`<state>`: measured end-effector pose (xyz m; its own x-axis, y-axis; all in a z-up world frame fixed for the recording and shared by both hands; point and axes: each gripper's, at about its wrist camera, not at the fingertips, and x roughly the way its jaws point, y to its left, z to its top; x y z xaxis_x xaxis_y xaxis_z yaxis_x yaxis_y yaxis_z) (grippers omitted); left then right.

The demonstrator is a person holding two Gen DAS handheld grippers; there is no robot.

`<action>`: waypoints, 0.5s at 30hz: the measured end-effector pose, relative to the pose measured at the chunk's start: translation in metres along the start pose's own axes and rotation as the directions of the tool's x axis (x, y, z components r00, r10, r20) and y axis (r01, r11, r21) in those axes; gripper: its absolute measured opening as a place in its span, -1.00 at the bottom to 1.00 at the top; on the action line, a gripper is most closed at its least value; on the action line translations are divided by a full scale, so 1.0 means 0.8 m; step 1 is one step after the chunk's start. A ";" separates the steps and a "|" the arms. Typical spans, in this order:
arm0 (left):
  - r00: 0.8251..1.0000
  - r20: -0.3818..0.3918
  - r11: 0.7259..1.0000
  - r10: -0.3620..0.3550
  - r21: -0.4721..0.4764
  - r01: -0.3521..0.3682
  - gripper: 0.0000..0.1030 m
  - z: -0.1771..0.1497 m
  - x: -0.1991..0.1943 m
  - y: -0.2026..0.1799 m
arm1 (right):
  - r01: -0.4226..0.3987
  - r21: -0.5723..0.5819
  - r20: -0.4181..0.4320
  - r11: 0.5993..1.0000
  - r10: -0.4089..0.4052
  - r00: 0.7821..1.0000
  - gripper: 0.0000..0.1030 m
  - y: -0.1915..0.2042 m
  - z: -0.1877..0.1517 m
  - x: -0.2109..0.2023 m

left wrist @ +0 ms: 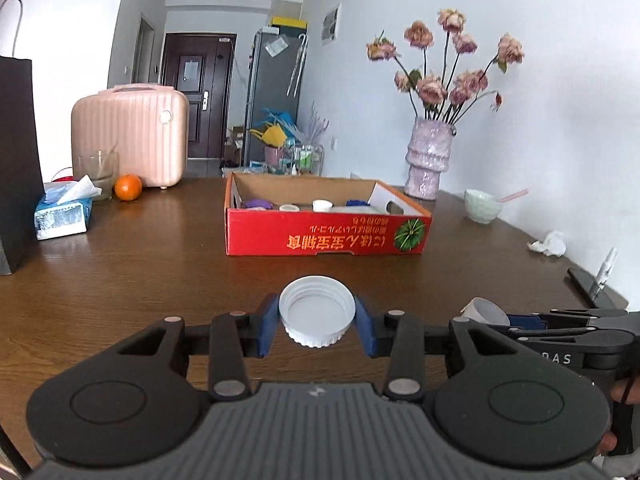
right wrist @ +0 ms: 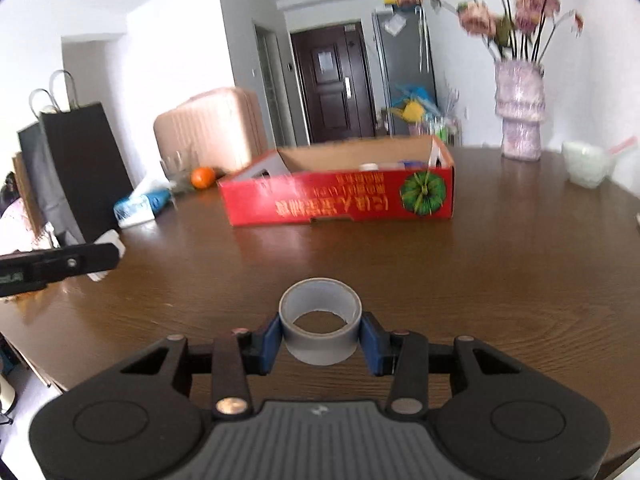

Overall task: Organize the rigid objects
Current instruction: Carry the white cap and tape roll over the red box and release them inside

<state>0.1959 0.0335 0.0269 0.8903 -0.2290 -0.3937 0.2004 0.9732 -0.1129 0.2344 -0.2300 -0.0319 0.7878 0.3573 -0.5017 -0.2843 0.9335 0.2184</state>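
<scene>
My left gripper (left wrist: pixel 317 320) is shut on a white ribbed jar lid (left wrist: pixel 317 310), open side up, held above the brown table. My right gripper (right wrist: pixel 320 334) is shut on a grey roll of tape (right wrist: pixel 320 326), also held above the table. Ahead of both stands a red cardboard box (left wrist: pixel 326 236), seen too in the right wrist view (right wrist: pixel 340 200), holding a purple lid (left wrist: pixel 258 203), white caps (left wrist: pixel 322 205) and a blue piece (left wrist: pixel 357 202). The right gripper shows at the right edge of the left wrist view (left wrist: pixel 568 328), beside a small white cup (left wrist: pixel 484 312).
A tissue pack (left wrist: pixel 64 216), glass (left wrist: pixel 98 172), orange (left wrist: pixel 128 187), pink suitcase (left wrist: pixel 130 136) and black paper bag (left wrist: pixel 18 160) stand at left. A flower vase (left wrist: pixel 428 156), pale bowl (left wrist: pixel 482 206), crumpled tissue (left wrist: pixel 548 244) and dark flat object (left wrist: pixel 592 284) lie at right.
</scene>
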 end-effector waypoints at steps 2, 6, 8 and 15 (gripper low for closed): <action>1.000 0.007 1.000 -0.001 -0.003 0.001 -0.21 -0.003 -0.008 0.000 | -0.007 0.002 0.026 1.000 0.007 1.000 -0.20 0.006 0.000 -0.013; 1.000 0.014 1.000 -0.010 -0.027 0.011 -0.21 -0.011 -0.018 0.004 | 0.005 -0.031 0.030 1.000 -0.004 1.000 -0.20 0.016 0.003 -0.024; 1.000 0.016 0.999 -0.009 -0.032 0.010 -0.21 -0.012 -0.018 0.007 | 0.001 -0.032 0.036 0.999 0.000 0.999 -0.20 0.019 0.006 -0.028; 1.000 -0.011 0.999 -0.013 -0.031 0.013 -0.21 -0.001 0.023 0.017 | 0.009 -0.036 0.049 0.999 -0.007 0.999 -0.20 0.015 0.018 -0.016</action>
<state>0.2146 0.0424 0.0171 0.8830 -0.2418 -0.4022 0.1990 0.9691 -0.1456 0.2291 -0.2234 -0.0106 0.8157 0.3490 -0.4614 -0.2971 0.9370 0.1836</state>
